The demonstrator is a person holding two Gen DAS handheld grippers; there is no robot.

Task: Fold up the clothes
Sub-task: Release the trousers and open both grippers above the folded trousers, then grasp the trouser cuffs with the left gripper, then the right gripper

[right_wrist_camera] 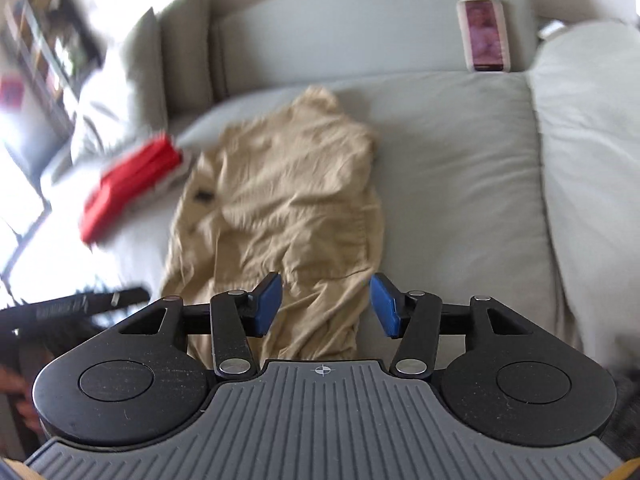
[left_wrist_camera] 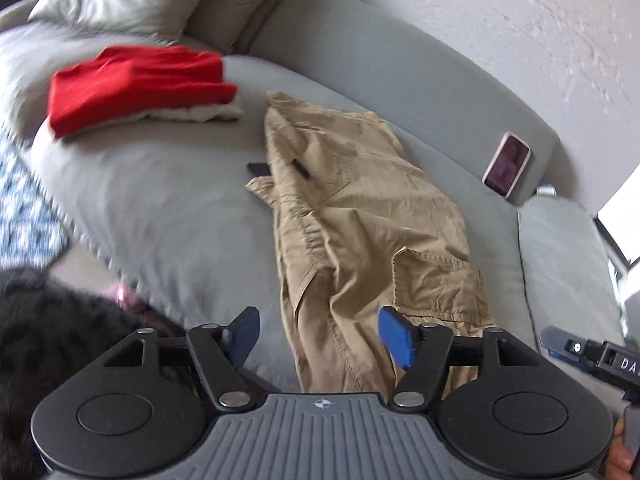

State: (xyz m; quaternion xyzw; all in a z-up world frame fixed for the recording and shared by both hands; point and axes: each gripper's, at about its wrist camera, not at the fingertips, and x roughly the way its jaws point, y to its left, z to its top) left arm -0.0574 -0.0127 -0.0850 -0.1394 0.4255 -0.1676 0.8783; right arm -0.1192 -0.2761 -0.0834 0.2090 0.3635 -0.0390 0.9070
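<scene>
On grey sofa (left_wrist_camera: 168, 184), khaki trousers (left_wrist_camera: 360, 216), red garment (left_wrist_camera: 136, 84), propped phone (left_wrist_camera: 507, 164), left gripper (left_wrist_camera: 320, 336) and right gripper (right_wrist_camera: 325, 304) spread, empty.

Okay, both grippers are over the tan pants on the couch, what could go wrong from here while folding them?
1. The khaki pants lie rumpled with a cargo pocket bunched, so the open left gripper or right gripper may pinch only one layer and fold unevenly.
2. A small dark object sits at the pants' edge; lifting the cloth could flick it off the couch.
3. The folded red garment lies close by; a swung pant leg could disturb it.
</scene>
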